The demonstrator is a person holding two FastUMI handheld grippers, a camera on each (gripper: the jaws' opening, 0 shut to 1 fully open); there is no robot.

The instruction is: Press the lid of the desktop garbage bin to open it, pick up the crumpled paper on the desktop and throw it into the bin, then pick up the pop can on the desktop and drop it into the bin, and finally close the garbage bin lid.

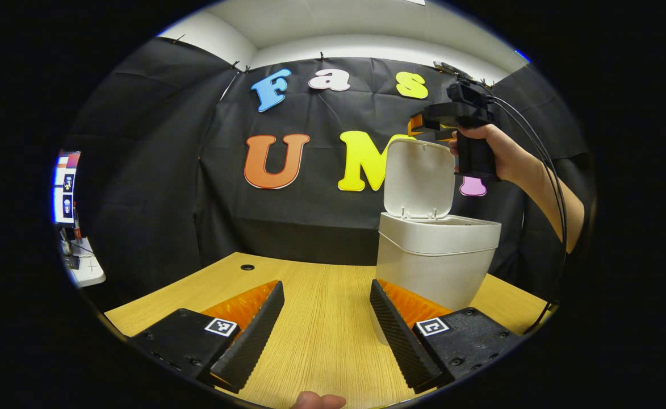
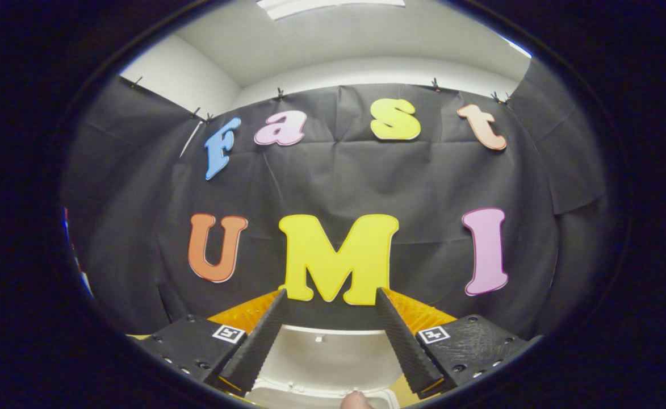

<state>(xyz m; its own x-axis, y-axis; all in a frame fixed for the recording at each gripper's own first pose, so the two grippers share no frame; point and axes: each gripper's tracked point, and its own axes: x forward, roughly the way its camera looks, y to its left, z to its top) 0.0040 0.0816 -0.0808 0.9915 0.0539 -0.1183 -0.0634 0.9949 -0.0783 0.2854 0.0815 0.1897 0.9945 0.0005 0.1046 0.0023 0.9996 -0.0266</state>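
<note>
The white desktop bin [image 1: 435, 264] stands on the wooden table [image 1: 321, 324], right of centre in the left gripper view. Its lid [image 1: 419, 179] is swung up and stands upright above the rim. My left gripper [image 1: 326, 284] hovers low over the table just in front of the bin, open, with nothing between its fingers. A hand holds my right gripper [image 1: 418, 126] high behind the lid's top edge. In the right gripper view that gripper [image 2: 330, 292] is open and empty, and the raised lid [image 2: 321, 358] lies below, between its fingers.
A round cable hole [image 1: 247, 266] sits in the table's far left part. Off the table's left edge stands a white side desk [image 1: 86, 270] with a lit screen [image 1: 65, 190]. Black cables [image 1: 548, 170] trail from the right gripper along the forearm.
</note>
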